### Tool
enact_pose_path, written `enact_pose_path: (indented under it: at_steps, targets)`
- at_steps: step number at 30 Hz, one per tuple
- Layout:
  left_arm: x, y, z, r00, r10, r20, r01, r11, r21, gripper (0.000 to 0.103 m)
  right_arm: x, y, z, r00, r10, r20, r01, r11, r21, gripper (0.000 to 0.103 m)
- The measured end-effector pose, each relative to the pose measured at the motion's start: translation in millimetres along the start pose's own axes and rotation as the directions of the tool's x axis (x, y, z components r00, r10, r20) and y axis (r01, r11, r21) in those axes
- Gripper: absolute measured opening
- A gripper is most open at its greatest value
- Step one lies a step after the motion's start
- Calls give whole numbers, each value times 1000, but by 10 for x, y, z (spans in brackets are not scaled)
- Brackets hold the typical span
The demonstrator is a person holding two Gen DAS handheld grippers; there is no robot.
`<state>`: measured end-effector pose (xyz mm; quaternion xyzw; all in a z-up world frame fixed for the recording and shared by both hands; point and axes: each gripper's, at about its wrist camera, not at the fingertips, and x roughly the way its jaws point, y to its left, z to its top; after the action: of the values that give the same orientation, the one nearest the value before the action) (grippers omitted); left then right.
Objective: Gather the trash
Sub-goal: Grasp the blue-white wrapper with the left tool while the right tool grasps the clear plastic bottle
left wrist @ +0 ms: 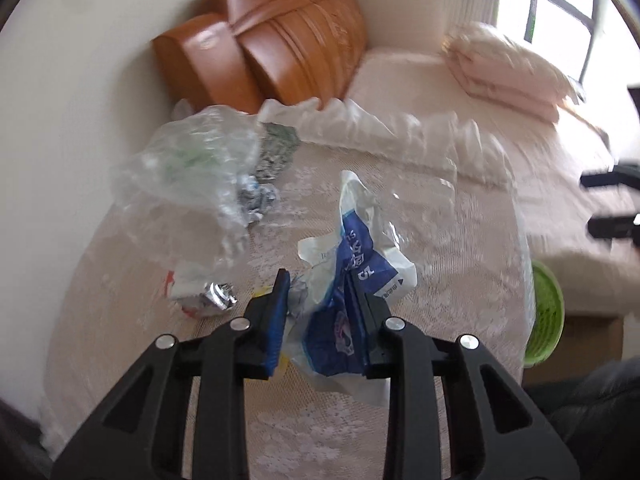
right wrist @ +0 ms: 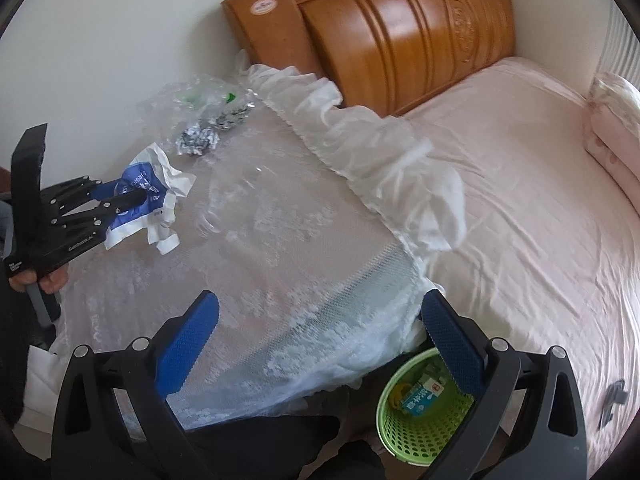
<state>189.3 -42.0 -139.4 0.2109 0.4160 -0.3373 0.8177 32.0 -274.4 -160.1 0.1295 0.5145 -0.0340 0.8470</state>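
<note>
The blue-and-white wrapper (left wrist: 352, 276) lay crumpled on the lace-covered table (left wrist: 460, 248), and I had the left gripper (left wrist: 320, 300) clamped down on it, pads pressing the plastic from both sides with almost no gap between them. From the right wrist view the wrapper (right wrist: 140, 196) sat near the table's left edge, pinched at its middle by that gripper.

Just beyond it sat more rubbish: a clear plastic bag (left wrist: 180, 168) and some crumpled foil (right wrist: 196, 140), near the wall and the wooden headboard (right wrist: 400, 40). A small foil scrap (left wrist: 218, 298) lay just beside my left finger.

My right gripper (right wrist: 320, 344) hung wide open and empty over the table's near edge, holding nothing. Below it, off the table's corner beside the bed (right wrist: 540, 200), stood the green basket (right wrist: 420, 432), already with a carton in it.

I judged this the grasp step on one piece. The next move would call for lifting the wrapper clear and carrying it rightward across the table to the basket, keeping the grip firm, since thin plastic could slip.
</note>
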Motion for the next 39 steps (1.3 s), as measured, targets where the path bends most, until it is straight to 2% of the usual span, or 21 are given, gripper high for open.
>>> enact_pose_path:
  at_steps: [4, 8, 12, 15, 18, 22, 24, 26, 32, 39]
  targets:
    - [-216, 56, -51, 998, 34, 54, -27, 990, -139, 28, 213, 89, 213, 997, 81, -5, -81, 995, 52, 101]
    - [-428, 72, -129, 990, 103, 97, -74, 962, -263, 28, 538, 236, 403, 989, 143, -26, -138, 981, 137, 101]
    - [-588, 89, -258, 982, 154, 110, -104, 925, -367, 28, 940, 365, 551, 989, 135, -62, -115, 960, 256, 101]
    - [-670, 99, -366, 980, 162, 113, -101, 902, -420, 28, 1156, 438, 607, 995, 73, -74, -49, 958, 282, 101]
    - [-716, 105, -457, 980, 171, 107, -105, 885, -453, 28, 1308, 489, 670, 995, 54, -84, -28, 961, 277, 101]
    - [-723, 137, -527, 980, 178, 93, -114, 874, -473, 28, 1449, 617, 772, 995, 51, -89, -30, 975, 222, 89]
    - [-726, 154, -548, 979, 187, 86, -124, 869, -480, 28, 1486, 680, 818, 995, 45, -86, -29, 983, 179, 75]
    - [-719, 173, -552, 979, 189, 80, -127, 863, -489, 28, 1511, 705, 845, 995, 57, -88, -43, 986, 158, 74]
    - [-718, 116, -519, 980, 182, 79, -125, 873, -471, 28, 1412, 621, 824, 992, 103, -67, -92, 984, 153, 73]
    - [-720, -197, -301, 987, 109, 121, -53, 917, -395, 28, 645, 211, 526, 992, 114, 43, -119, 984, 130, 73]
